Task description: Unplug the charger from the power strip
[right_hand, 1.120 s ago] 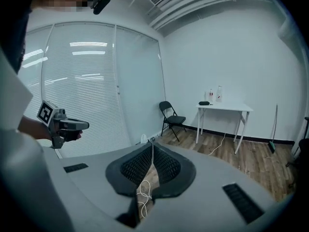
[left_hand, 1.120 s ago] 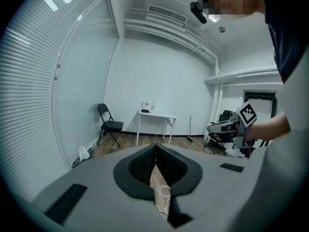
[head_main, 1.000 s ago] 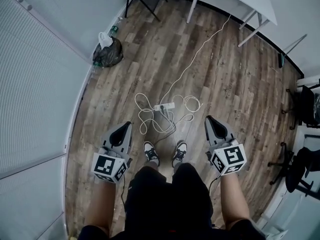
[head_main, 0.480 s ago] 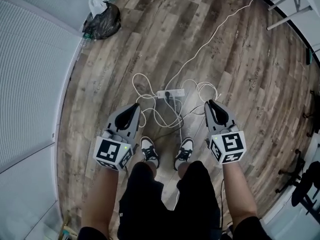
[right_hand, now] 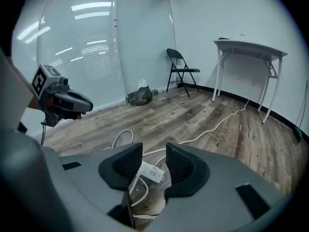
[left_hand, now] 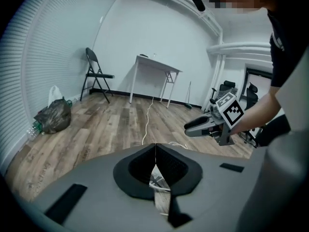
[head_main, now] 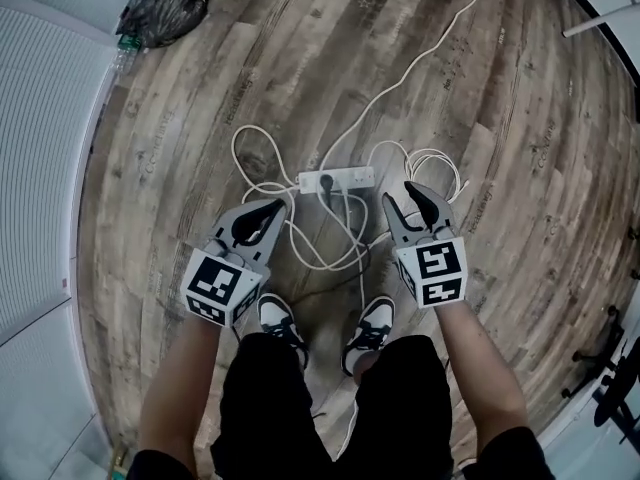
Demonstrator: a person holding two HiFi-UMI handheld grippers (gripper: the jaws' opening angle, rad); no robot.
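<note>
From the head view, the power strip [head_main: 337, 179] lies on the wooden floor [head_main: 200, 158] just ahead of the person's shoes [head_main: 372, 325], amid loops of white cable [head_main: 262, 190]. The charger [head_main: 326, 192] shows as a dark plug seated in the strip's near side. The left claw [head_main: 274, 210] hangs to the left of the strip and the right claw [head_main: 401, 196] to its right, both above the floor and apart from strip and cable. A dark rubbish bag [head_main: 165, 6] sits far off at the upper left. In the left gripper view, the left claw [left_hand: 155, 149] has its two jaws pressed together at the tips, with nothing between them. A scrap of white cable [left_hand: 158, 181] on the floor shows through the slit below the tips, and the right claw [left_hand: 205, 124] hovers at the right, with a folding chair [left_hand: 95, 74] and the bag [left_hand: 53, 118] farther back. In the right gripper view, the right claw [right_hand: 152, 152] has its jaws apart and opening, gripping nothing. The power strip [right_hand: 149, 172] appears on the floor beyond the gap, untouched by the pads. The left claw [right_hand: 72, 100] shows at the left.
</note>
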